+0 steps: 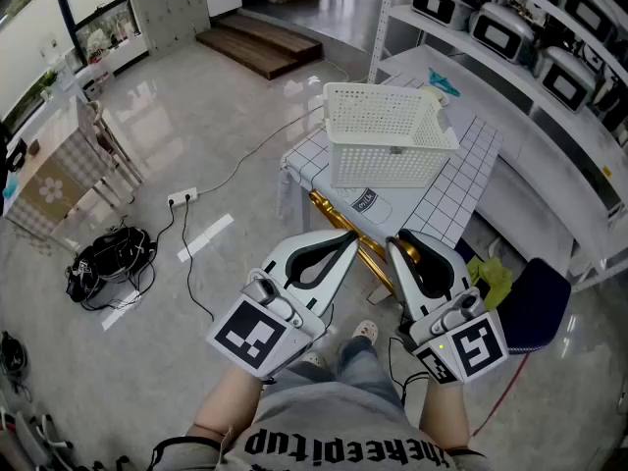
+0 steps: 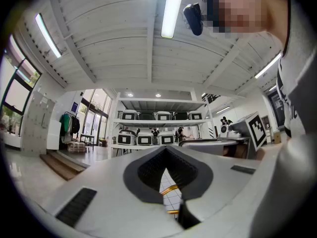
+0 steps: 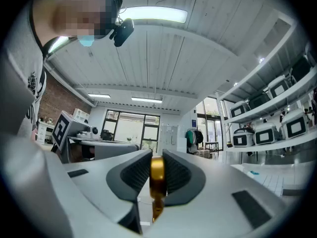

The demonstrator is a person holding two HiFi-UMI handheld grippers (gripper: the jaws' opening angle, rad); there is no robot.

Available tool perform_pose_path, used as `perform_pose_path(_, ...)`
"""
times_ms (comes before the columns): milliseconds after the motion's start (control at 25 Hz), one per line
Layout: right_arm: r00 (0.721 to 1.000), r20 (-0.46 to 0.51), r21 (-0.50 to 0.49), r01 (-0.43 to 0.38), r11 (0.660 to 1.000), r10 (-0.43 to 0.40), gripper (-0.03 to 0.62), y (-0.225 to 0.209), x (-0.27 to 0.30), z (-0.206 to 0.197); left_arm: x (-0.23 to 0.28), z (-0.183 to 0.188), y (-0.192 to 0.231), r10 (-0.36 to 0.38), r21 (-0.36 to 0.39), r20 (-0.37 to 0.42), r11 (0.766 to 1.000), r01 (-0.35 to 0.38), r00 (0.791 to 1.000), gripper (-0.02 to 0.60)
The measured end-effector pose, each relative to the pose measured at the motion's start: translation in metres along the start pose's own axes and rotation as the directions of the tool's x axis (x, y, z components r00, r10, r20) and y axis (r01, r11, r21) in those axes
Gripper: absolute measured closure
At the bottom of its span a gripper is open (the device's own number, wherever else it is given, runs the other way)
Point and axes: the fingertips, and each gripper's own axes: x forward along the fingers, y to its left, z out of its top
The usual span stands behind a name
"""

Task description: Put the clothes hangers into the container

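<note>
Gold metal clothes hanger (image 3: pixel 157 182) sits clamped edge-on between the right gripper's (image 3: pixel 157 155) ribbed dark pads, low before the checked tabletop (image 1: pixel 461 180). The left gripper (image 1: pixel 345 238) is empty, jaws together. A white perforated plastic basket (image 1: pixel 388 135) stands ahead on that table. Best to keep the clamp firm, lift clear of the table edge, pass over the rim, then lower before letting go.

The open top of the container (image 1: pixel 383 160) is left free; the worktop (image 1: pixel 461 184) is closely bordered by shelves (image 1: pixel 535 116) at the right.
</note>
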Motion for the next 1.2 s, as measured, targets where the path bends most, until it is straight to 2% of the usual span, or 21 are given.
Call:
perform_pose_path(360,1.000,-0.014,0.004,0.009,1.000,-0.009,0.526,-0.002,-0.010,-0.005,0.004,-0.006,-0.011,-0.013,-0.016,-0.007,1.000,0.013,1.000,0.569)
perform_pose_path(720,0.999,-0.039,0.032,0.004,0.999,-0.003,0.522,-0.014,-0.008,-0.015,0.011,-0.013,-0.007,0.009,-0.034,-0.025,0.999,-0.010,1.000,0.569)
perform_pose_path(880,0.999,-0.037,0.054,0.006,0.999,-0.004,0.523,-0.029,-0.004,-0.017,0.020,-0.016,-0.002,0.019,-0.039,-0.032,0.999,-0.020,0.999,0.569)
perform_pose_path(1200,1.000,-0.025,0.029,0.000,1.000,0.001,0.523,-0.074,0.008,-0.007,0.055,-0.016,0.014,0.039,-0.041,-0.037,0.998,-0.040,0.999,0.569)
